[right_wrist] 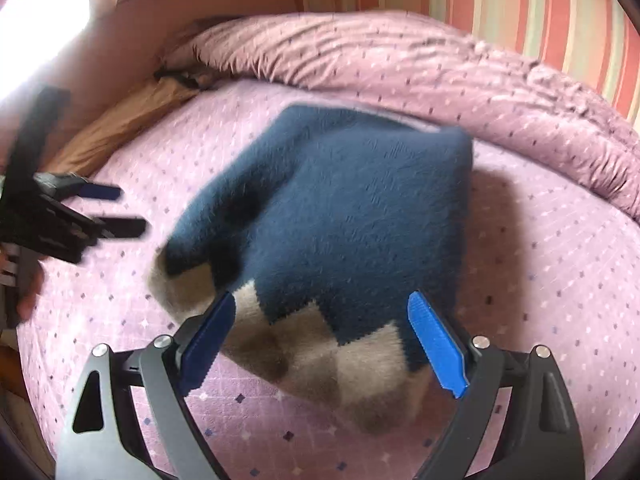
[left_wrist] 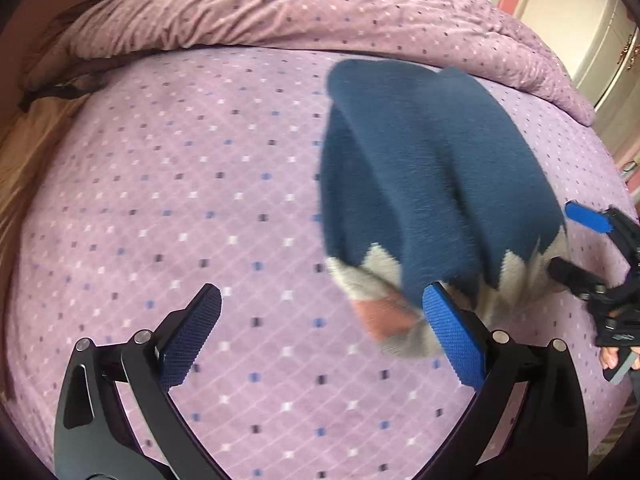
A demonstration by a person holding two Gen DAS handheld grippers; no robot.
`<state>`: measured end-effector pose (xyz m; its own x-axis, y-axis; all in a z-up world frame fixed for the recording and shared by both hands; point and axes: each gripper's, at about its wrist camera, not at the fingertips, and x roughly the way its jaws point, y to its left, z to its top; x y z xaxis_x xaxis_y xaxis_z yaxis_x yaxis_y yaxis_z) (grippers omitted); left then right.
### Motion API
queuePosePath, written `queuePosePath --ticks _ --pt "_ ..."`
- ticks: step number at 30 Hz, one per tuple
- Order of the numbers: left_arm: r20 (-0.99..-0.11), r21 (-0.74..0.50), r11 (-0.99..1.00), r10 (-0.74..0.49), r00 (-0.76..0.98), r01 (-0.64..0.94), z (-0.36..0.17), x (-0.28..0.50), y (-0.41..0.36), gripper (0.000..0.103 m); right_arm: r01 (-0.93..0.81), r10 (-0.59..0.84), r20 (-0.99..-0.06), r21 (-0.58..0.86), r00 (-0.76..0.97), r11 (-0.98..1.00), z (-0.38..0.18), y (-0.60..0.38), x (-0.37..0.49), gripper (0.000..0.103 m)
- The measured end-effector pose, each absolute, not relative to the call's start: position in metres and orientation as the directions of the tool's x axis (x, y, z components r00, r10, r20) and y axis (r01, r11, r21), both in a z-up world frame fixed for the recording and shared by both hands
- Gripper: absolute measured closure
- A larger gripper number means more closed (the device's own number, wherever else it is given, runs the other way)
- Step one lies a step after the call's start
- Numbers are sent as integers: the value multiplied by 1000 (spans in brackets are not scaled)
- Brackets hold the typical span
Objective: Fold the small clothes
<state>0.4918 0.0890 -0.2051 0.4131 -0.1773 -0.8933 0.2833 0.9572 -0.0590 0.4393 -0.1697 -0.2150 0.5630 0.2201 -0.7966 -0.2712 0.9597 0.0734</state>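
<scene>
Both grippers stand with fingers spread and grip nothing: the left gripper (left_wrist: 320, 334) over bare bedsheet (left_wrist: 180, 200), the right gripper (right_wrist: 332, 344) at the knit's pale zigzag hem. A navy knitted garment (right_wrist: 340, 208) lies bunched on the lilac sheet (blurred; no readable label or writing), before a rumpled duvet (right_wrist: 400, 64).
</scene>
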Motion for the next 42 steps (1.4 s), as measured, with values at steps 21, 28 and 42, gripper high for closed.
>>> queuePosePath --ticks 21,28,42 --pt "-798 -403 864 -493 346 301 -204 508 77 3 -134 73 -726 -27 683 991 -165 -193 409 2" --pt "-673 -670 723 -687 275 167 -233 543 76 3 -117 38 -745 -55 666 992 -172 -205 407 2" --pt "-718 -646 748 -663 210 151 -265 592 78 3 -101 27 -745 -55 667 993 -179 -203 407 2"
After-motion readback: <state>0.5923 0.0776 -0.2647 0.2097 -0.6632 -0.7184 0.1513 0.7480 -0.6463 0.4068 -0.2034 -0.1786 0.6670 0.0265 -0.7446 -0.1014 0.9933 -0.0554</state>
